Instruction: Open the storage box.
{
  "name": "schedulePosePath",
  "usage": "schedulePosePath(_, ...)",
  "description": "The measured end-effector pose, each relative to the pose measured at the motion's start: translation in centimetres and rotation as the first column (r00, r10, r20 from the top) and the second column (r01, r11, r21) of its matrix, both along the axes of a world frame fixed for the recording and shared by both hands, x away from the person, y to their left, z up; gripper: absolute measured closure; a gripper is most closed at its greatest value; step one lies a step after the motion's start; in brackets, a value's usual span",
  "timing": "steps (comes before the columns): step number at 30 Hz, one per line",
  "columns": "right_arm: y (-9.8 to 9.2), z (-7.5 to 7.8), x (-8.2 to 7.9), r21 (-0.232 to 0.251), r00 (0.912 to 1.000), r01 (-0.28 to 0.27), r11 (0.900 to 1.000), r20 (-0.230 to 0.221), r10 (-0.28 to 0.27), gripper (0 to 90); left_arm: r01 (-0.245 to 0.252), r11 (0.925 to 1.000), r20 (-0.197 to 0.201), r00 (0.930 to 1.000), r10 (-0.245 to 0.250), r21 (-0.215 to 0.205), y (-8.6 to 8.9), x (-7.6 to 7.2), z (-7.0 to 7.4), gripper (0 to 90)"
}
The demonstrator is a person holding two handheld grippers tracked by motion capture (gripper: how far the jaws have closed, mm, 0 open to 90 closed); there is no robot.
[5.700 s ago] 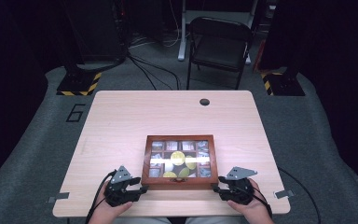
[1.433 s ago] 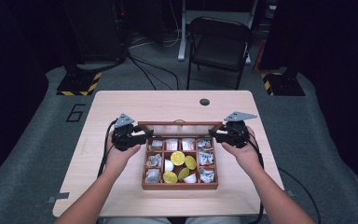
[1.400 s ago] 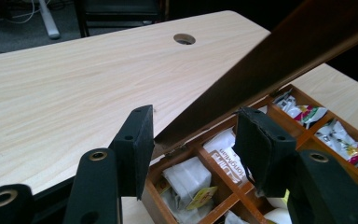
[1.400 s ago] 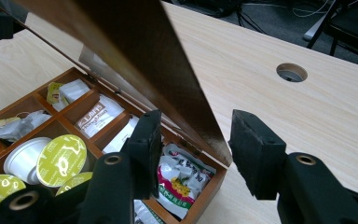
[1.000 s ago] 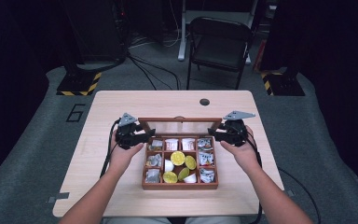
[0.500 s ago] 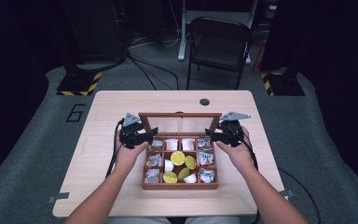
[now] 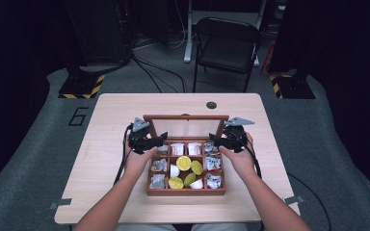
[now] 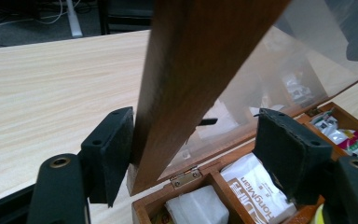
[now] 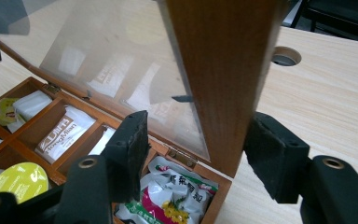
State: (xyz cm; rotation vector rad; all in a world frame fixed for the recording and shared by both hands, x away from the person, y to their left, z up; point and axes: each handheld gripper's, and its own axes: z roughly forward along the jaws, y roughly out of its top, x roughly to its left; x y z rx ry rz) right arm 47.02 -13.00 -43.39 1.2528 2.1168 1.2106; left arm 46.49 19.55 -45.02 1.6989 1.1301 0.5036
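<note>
A wooden compartment box (image 7: 185,191) sits mid-table holding tea packets (image 8: 251,182) and yellow-lidded cups (image 7: 183,162). Its glass-paned lid (image 7: 185,118) stands open, leaning back on its hinges. My left gripper (image 7: 156,140) straddles the lid's left side rail (image 8: 191,70). In the left gripper view, the left gripper (image 8: 198,135) has one pad close beside the wood and the other far off. My right gripper (image 7: 217,139) straddles the right rail (image 9: 219,70), and the right gripper view shows the right gripper (image 9: 200,140) with gaps at its pads. Both sets of jaws have just been opening with the rail between them.
Beyond the lid, a round cable hole (image 7: 211,105) pierces the bare tabletop (image 7: 120,110). A black folding chair (image 7: 226,43) stands past the far edge, with cables on the grey floor. The person's forearms reach in from the near edge on either side of the box.
The lid has swung up from a thin raised edge to standing open behind the box. Both hands have sunk slightly toward the box.
</note>
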Motion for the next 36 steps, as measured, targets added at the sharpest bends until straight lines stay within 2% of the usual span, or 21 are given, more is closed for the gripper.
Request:
schedulePosePath(1, 0.1, -0.1, 0.0, 0.007, 0.9999, 0.010, 1.000, 0.000, -0.010, 38.5, 0.012, 0.9989, -0.002, 0.9999, -0.012, 0.044, 0.2, 0.1, -0.1, 27.5)
schedulePosePath(4, 0.1, -0.2, 0.1, -0.008, 0.9999, 0.012, 1.000, 0.006, -0.012, 38.0, 0.009, 0.9989, -0.002, 1.0000, -0.009, 0.047, 0.1, 0.2, -0.3, 26.1)
schedulePosePath(7, 0.5, -0.4, 0.2, 0.015, 0.9994, 0.033, 0.999, 0.006, -0.033, 36.5, 0.004, 0.9985, -0.002, 1.0000, -0.004, 0.054, 0.0, 0.3, -0.5, 24.9)
schedulePosePath(8, 0.5, -0.5, 0.3, -0.002, 0.9994, 0.031, 1.000, 0.014, -0.031, 36.2, 0.004, 0.9985, -0.002, 1.0000, -0.004, 0.054, 0.0, 0.3, -0.5, 24.9)
schedulePosePath(9, 0.7, -0.6, 0.3, 0.014, 0.9992, 0.037, 0.999, 0.016, -0.037, 36.0, -0.002, 0.9990, -0.009, 1.0000, 0.002, 0.044, -0.1, 0.4, -0.7, 24.9)
schedulePosePath(13, 0.8, -0.9, 0.3, 0.010, 0.9980, 0.048, 0.999, 0.039, -0.049, 36.1, -0.002, 0.9990, -0.003, 1.0000, 0.002, 0.045, -0.2, 0.6, -1.0, 25.2)
schedulePosePath(18, 0.8, -1.3, 0.5, 0.017, 0.9977, 0.063, 0.998, 0.024, -0.063, 36.8, -0.008, 0.9986, 0.000, 1.0000, 0.008, 0.052, -0.3, 0.9, -1.3, 25.1)
schedulePosePath(24, 0.8, -1.5, 1.0, 0.019, 0.9976, 0.065, 0.998, 0.025, -0.065, 37.8, -0.004, 0.9996, -0.016, 0.9999, 0.004, 0.028, -0.1, 1.3, -1.7, 26.3)
schedulePosePath(28, 0.8, -1.6, 1.1, 0.025, 0.9971, 0.072, 0.997, 0.024, -0.072, 37.9, -0.011, 0.9992, -0.019, 0.9998, 0.012, 0.037, -0.3, 1.5, -1.9, 26.3)
schedulePosePath(36, 1.2, -1.6, 1.6, 0.020, 0.9962, 0.085, 0.996, 0.019, -0.085, 33.4, -0.030, 0.9992, -0.031, 0.9991, 0.031, 0.026, -0.5, 1.9, -2.0, 26.4)
